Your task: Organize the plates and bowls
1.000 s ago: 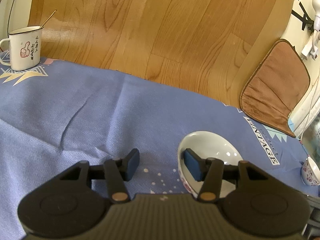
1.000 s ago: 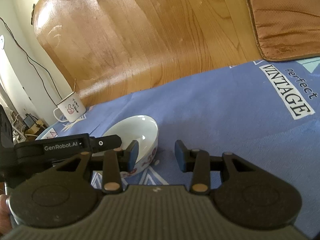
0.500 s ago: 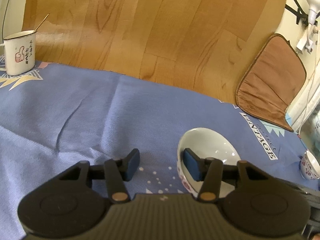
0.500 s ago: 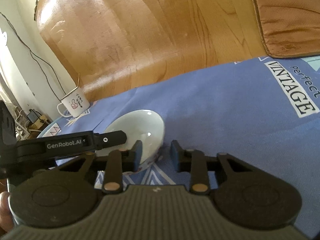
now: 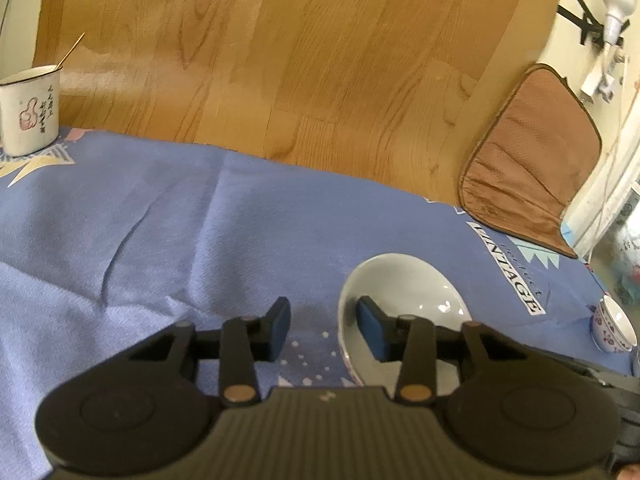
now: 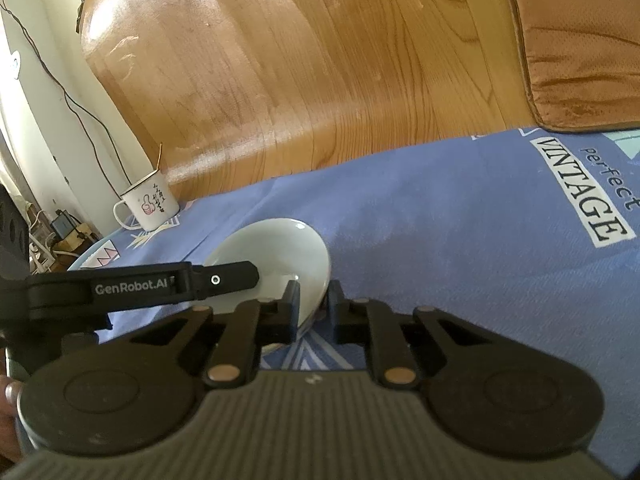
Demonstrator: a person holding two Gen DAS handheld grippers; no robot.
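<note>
The white bowl (image 6: 276,252) sat tilted on the blue cloth (image 6: 460,240), its rim pinched between the nearly closed jaws of the right gripper (image 6: 314,300), which reached in low from the near side. The left gripper (image 5: 324,328) hovered level, jaws apart astride the opposite rim. An enamel mug (image 5: 30,110) stood well apart.
</note>
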